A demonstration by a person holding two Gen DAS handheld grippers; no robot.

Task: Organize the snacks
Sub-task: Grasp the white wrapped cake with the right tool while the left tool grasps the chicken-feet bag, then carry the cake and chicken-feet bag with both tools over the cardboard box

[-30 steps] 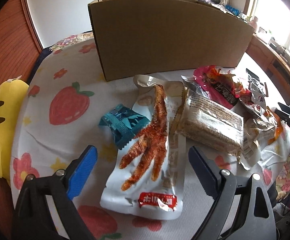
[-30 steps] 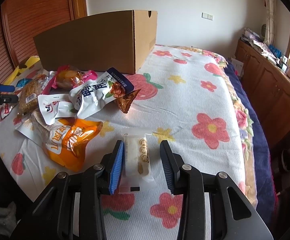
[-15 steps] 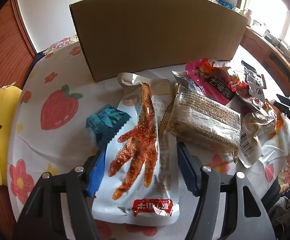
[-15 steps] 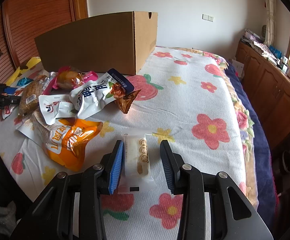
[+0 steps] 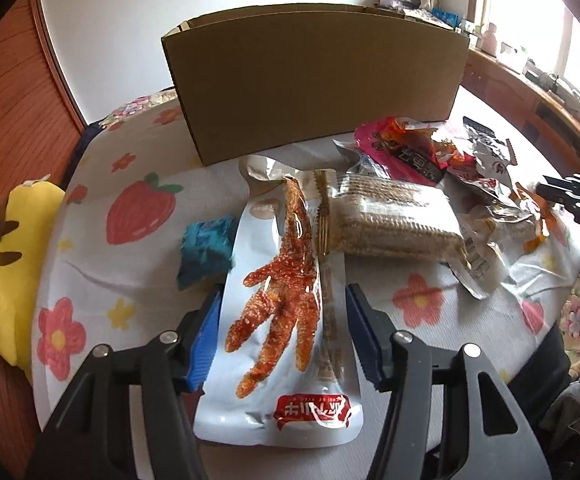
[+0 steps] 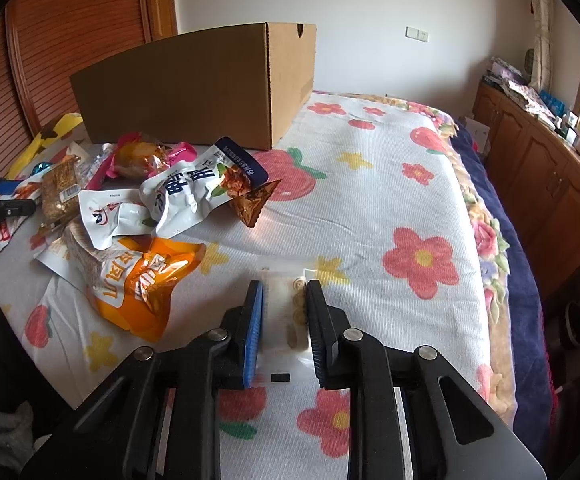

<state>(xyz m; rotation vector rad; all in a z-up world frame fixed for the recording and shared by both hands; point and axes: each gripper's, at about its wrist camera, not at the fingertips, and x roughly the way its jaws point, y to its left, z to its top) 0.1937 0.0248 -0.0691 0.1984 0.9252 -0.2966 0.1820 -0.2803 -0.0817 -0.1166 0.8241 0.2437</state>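
A white packet with a red chicken foot (image 5: pixel 285 312) lies on the flowered bedspread (image 5: pixel 89 280), lengthwise between my left gripper's (image 5: pixel 283 290) blue pads. The jaws are closing and both pads touch the packet's side edges. My right gripper (image 6: pixel 285 284) is closing on a small clear biscuit packet (image 6: pixel 283 312) near the front of the bedspread (image 6: pixel 370 208), pads against both its sides. The open cardboard box (image 5: pixel 314 80) stands behind the snack pile, and in the right wrist view the box (image 6: pixel 177 88) stands at the back left.
Loose snacks lie in a heap: a teal packet (image 5: pixel 205 250), a cracker block (image 5: pixel 394 216), a pink packet (image 5: pixel 402 148), an orange packet (image 6: pixel 145 284), a white pouch (image 6: pixel 193 192). A yellow plush (image 5: pixel 13 264) lies at the left edge. Wooden cabinets (image 6: pixel 550 168) line the right.
My left gripper moved forward over the chicken-foot packet and its jaws narrowed from wide apart to the packet's edges. The right jaws narrowed onto the small biscuit packet; that hand stayed put.
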